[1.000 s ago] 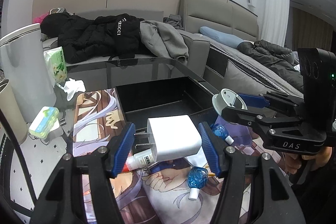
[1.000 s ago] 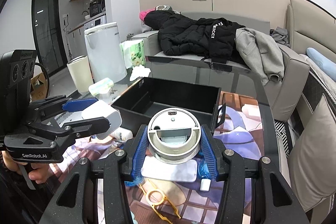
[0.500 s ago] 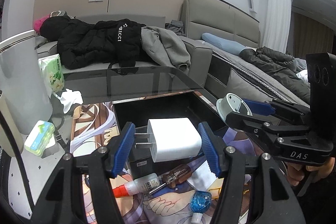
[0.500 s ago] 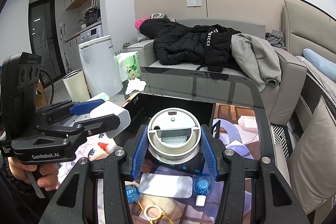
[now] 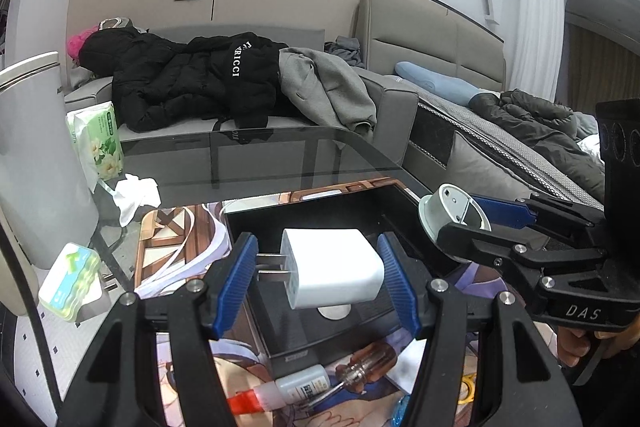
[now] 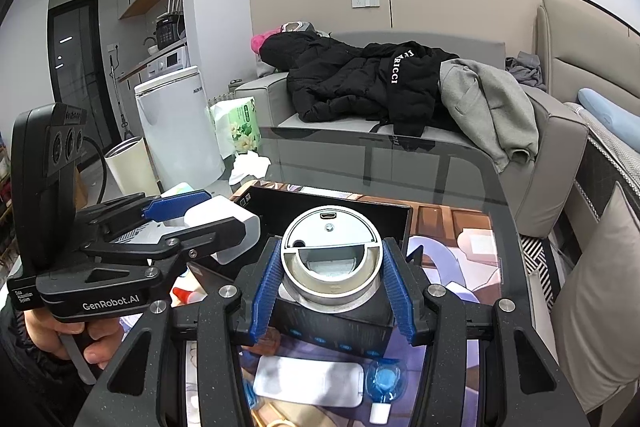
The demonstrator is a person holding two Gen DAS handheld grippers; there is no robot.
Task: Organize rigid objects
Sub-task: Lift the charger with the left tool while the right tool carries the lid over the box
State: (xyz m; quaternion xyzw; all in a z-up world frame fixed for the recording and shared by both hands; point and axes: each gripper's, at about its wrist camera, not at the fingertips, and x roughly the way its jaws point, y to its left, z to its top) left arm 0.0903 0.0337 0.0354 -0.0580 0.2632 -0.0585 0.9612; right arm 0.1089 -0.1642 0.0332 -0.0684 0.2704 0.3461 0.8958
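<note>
My left gripper is shut on a white charger plug, its prongs against the left blue pad, held above the open black box. In the right wrist view this gripper comes in from the left with the charger over the box's near left corner. My right gripper is shut on a round silver device, just above the box's front wall. The left wrist view shows the right gripper and the device over the box's right side.
On the printed mat before the box lie a red-capped glue bottle, a screwdriver, a small blue bottle and a flat white case. A white appliance, tissue pack and green box stand at left. A sofa with jackets lies beyond the glass table.
Both grippers have moved forward with their loads, from above the mat to above the black box. The loose items on the mat have slid toward the bottom of both views.
</note>
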